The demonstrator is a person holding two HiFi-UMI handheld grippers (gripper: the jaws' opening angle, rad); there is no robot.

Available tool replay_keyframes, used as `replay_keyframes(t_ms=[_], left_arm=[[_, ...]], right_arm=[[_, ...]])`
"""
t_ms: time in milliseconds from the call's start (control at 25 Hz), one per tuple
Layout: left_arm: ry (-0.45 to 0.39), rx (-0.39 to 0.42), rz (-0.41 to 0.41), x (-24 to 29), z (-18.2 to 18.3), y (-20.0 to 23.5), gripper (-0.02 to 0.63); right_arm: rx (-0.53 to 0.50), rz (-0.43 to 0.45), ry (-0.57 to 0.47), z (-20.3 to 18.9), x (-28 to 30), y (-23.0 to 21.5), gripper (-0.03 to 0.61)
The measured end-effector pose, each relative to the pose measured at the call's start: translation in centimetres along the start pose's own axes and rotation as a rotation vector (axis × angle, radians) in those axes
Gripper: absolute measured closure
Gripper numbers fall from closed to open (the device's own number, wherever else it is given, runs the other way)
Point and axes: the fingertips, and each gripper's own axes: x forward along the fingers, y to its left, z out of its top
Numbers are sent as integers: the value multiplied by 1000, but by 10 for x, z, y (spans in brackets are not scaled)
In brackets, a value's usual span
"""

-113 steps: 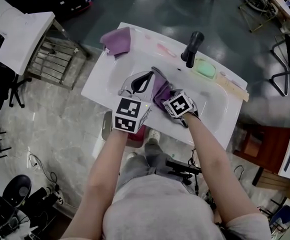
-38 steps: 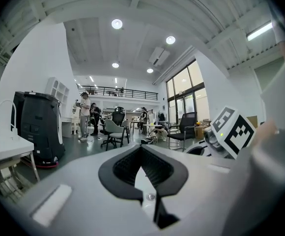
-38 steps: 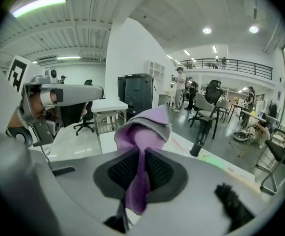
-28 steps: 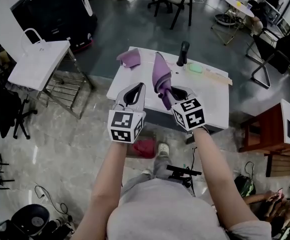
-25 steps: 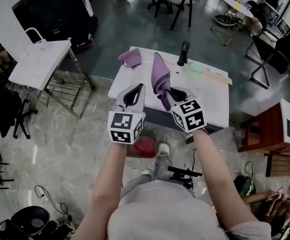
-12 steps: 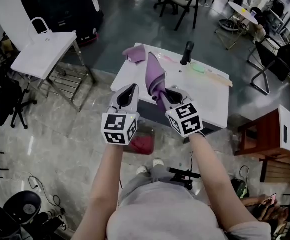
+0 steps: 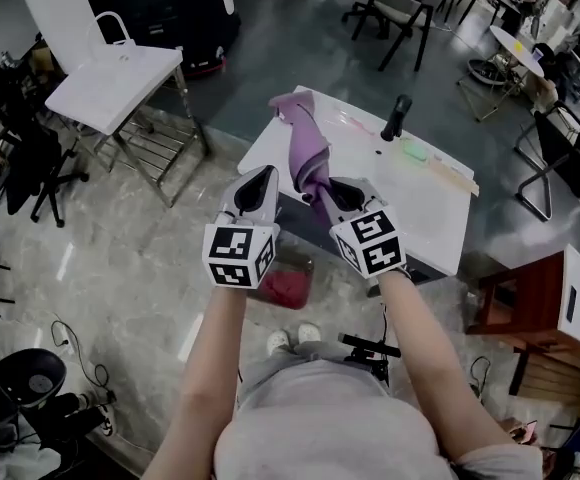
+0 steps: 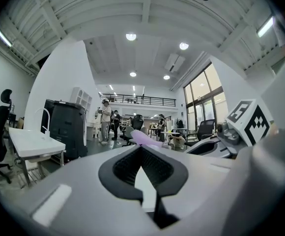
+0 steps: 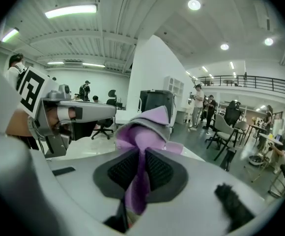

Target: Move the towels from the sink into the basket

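The right gripper (image 7: 322, 192) has its fingers (image 9: 120, 171) clenched on a purple towel (image 7: 308, 158). In the right gripper view the cloth (image 9: 145, 132) is pinched into a thin strip between the dark ribbed pads. Above them it opens into a bunched, twisted head with a folded-over top edge that looks greyer than the lilac below. A short tail runs back through the pads toward the camera.

From the head view the same towel shows as one long narrow fold. It runs from the fingertips out over the near left part of the white sink (image 7: 425, 213). Whether its far end touches the sink cannot be told.

A second purple towel (image 7: 282, 102) lies crumpled at the sink's far left corner. In the picture it sits right at the tip of the held one.

The left gripper (image 7: 266, 174) is held just beside the right one, at about the same height. Its fingers (image 8: 125, 168) meet at the tips with no cloth between them, and only the white sink shows through the gap behind them.

A black faucet (image 7: 397, 116) stands at the back of the sink, with a pale green bar (image 7: 413, 152) lying near it. The reddish basket (image 7: 285, 286) sits on the floor below the sink's near edge, between the two forearms, with both towels well apart from it.
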Motion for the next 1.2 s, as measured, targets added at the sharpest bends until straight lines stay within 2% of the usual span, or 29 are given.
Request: replay_keyframes(t_ms=[640, 1040, 1200], left_arm=[[51, -9, 173, -51, -24, 43, 607], [40, 38, 200, -66, -51, 58, 607], [45, 31, 219, -67, -69, 68, 607]], right_arm=[[-47, 192, 3, -10, 34, 64, 529], [-43, 240, 8, -37, 58, 91, 529], [-43, 258, 24, -54, 70, 101, 529]])
